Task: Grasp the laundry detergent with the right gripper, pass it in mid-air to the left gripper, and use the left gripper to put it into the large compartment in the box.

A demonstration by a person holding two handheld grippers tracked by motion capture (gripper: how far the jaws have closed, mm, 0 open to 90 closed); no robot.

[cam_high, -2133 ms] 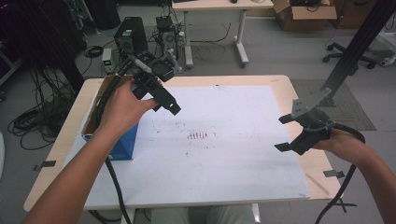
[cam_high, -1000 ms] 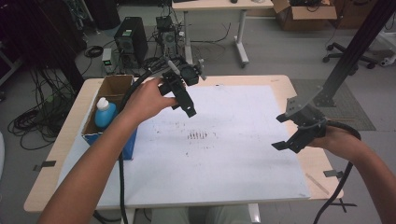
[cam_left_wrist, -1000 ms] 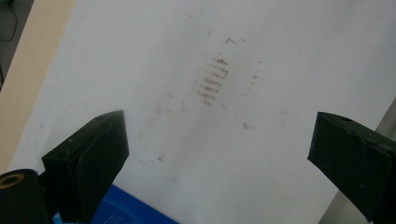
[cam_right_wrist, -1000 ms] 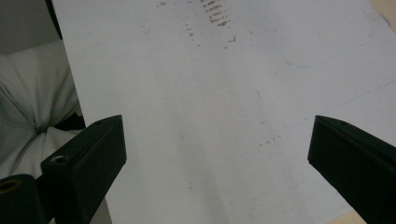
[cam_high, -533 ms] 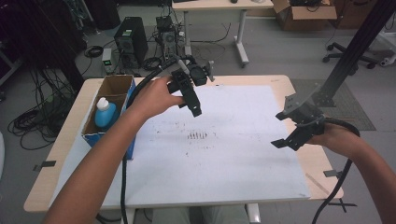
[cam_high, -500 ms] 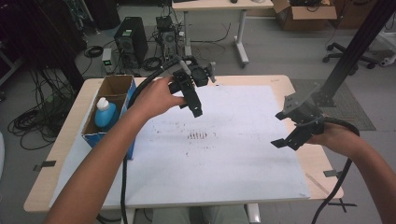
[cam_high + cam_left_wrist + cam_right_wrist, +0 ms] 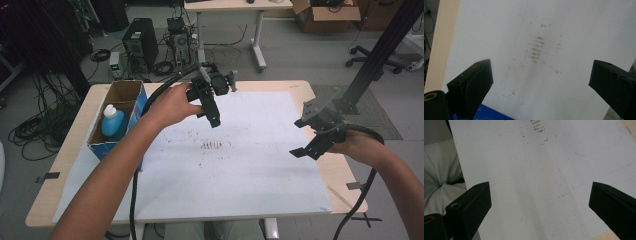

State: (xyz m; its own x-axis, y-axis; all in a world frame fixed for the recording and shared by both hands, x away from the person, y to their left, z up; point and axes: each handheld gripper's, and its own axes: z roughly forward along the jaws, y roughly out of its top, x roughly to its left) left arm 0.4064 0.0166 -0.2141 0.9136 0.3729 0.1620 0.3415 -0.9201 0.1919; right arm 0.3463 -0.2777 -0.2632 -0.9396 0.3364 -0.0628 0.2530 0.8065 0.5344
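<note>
hovering over stained white sheet (image 7: 240, 165) (marks just below), left hand-held gripper (image 7: 214, 120) spread wide, right hand-held gripper (image 7: 305, 137) likewise

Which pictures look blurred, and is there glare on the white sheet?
High view: fairly sharp, even light, no strong glare on the white sheet. Left gripper view: brown marks are soft, jaws blurred. Right gripper view: sheet bright, slightly washed out, jaws blurred.

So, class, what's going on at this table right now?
A person holds a claw in each hand over a white sheet that covers the table. The left claw hangs open above the brown smudges near the sheet's middle; the right claw is open too, over the sheet's right side. Neither holds anything. A blue bottle stands in a cardboard box at the left.
</note>
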